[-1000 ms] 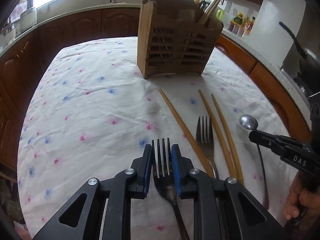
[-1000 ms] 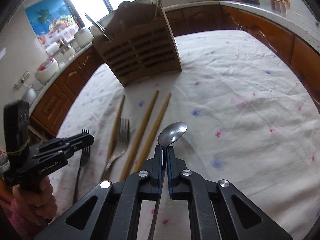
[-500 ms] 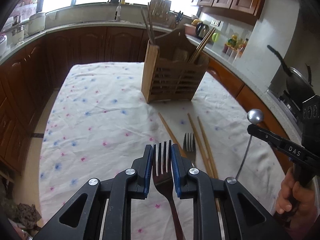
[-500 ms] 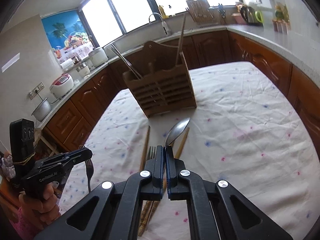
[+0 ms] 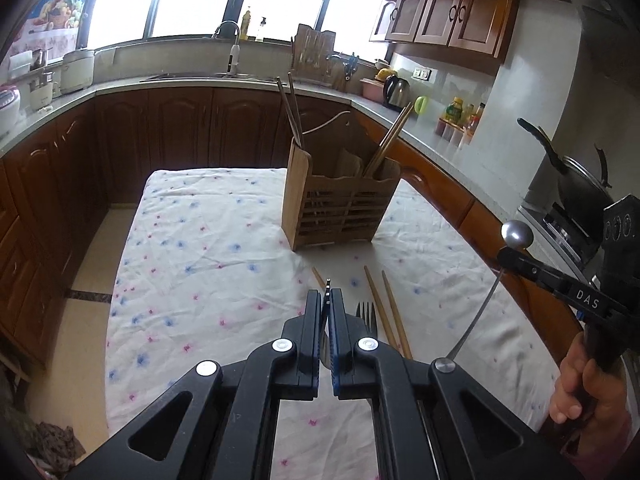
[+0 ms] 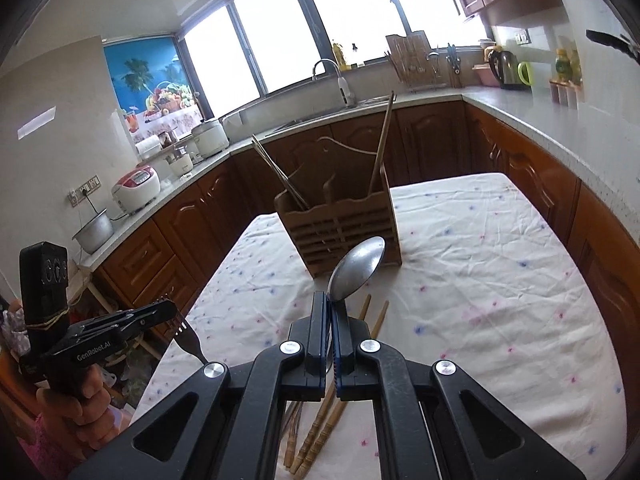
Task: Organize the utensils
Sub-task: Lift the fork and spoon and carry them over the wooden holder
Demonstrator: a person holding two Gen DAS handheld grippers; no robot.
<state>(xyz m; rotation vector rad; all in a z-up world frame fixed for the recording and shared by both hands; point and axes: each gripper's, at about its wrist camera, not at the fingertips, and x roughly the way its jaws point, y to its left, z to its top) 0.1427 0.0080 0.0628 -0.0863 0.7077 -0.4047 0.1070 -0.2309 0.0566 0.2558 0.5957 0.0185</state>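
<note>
Your left gripper point(image 5: 329, 308) clamps the steel fork point(image 6: 187, 334) edge-on, tines point(image 5: 328, 291) forward, handle hidden; your right gripper point(image 6: 331, 312) clamps the metal spoon point(image 6: 357, 268), bowl up.

L hand-held gripper point(image 5: 329, 304) clamped on fork point(image 5: 327, 289) edge-on, wooden caddy point(image 5: 340, 206) ahead – 2nd fork point(image 5: 367, 314) + chopsticks point(image 5: 386, 312) on tablecloth point(image 5: 208, 256)

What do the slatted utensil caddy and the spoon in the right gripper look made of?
Slatted utensil caddy: apparently wood, matte tan, with cut slats and board edges. Spoon in the right gripper: likely steel, grey and dully reflective across its bowl.
</note>
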